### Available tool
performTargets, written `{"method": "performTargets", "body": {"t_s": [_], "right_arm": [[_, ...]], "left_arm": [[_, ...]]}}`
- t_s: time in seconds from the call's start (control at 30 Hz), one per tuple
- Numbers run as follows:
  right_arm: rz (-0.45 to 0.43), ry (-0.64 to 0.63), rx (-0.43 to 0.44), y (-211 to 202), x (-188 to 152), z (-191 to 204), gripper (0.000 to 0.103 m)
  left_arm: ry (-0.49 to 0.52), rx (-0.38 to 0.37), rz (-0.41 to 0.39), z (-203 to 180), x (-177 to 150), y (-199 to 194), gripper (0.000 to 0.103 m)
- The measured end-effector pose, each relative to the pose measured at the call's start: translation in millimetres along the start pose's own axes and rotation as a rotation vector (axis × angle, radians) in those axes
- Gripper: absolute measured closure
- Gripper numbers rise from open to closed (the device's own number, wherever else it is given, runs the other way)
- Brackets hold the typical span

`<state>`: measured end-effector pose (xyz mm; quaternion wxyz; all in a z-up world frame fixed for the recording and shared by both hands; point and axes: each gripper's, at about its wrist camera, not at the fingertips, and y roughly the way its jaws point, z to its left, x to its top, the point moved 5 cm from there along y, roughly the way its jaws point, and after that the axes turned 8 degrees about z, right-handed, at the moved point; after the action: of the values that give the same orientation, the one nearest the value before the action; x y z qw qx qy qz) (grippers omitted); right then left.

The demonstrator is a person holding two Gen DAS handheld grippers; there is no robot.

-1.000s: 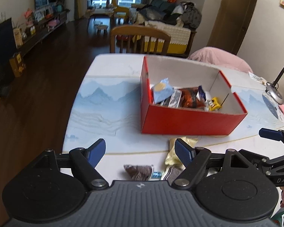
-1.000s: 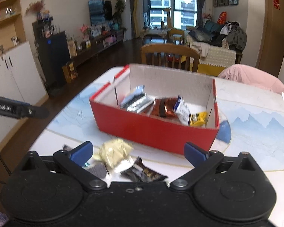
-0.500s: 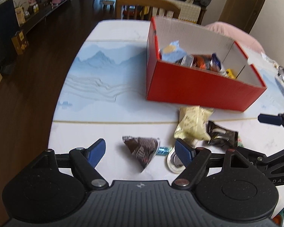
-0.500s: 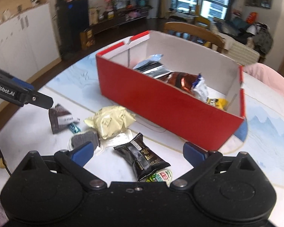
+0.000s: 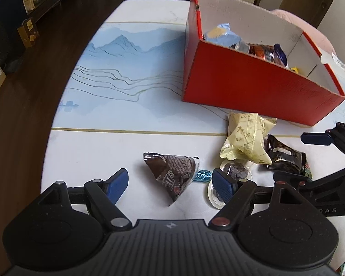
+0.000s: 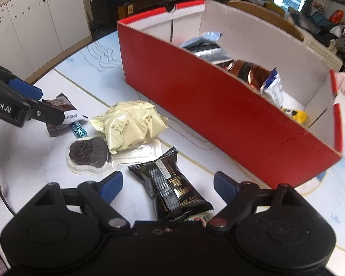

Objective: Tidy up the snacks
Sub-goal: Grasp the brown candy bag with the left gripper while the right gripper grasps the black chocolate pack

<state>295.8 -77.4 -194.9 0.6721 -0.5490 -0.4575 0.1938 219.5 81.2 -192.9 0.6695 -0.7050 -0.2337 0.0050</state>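
Red cardboard box [image 5: 253, 85] with a white inside stands on the table [image 5: 126, 92] and already holds several packets: pale blue, silver, copper-orange, blue-and-white, one yellow. Judged partly done.

Left on the table, just in front of the box, is a small cluster of loose snacks:
- cream crinkled packet [image 6: 131, 124], largest, lying over a clear blister pack with a dark cake [image 6: 87, 153]
- black gold-print packet [image 6: 172, 188], flat, between the fingers of the right gripper [image 6: 168, 185]
- brown triangular packet [image 5: 172, 174], between the fingers of the left gripper [image 5: 170, 181]
- small teal foil candy [image 5: 203, 175] beside it

Both grippers are spread wide and hold nothing; each brackets its packet without touching. About five items appear to remain.
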Motion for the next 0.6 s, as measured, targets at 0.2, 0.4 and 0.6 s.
{"method": "performTargets", "body": {"t_s": [0.2,0.4,0.6], "right_arm": [[0.028,0.015,0.04,7.3,-0.2,-6.2,0.03],[0.042,0.0,0.024,12.0,-1.9,-5.6,0.044],[0.028,0.007,0.013,8.0,-5.0,-2.8,0.054]], "left_arm": [[-0.032,-0.002,0.021,1.6,2.7,8.8,0.031],[-0.038,-0.031,0.058,1.2,3.8,16.0,0.046],[-0.034,-0.058,0.063,-1.8,4.6,16.0,0.061]]}}
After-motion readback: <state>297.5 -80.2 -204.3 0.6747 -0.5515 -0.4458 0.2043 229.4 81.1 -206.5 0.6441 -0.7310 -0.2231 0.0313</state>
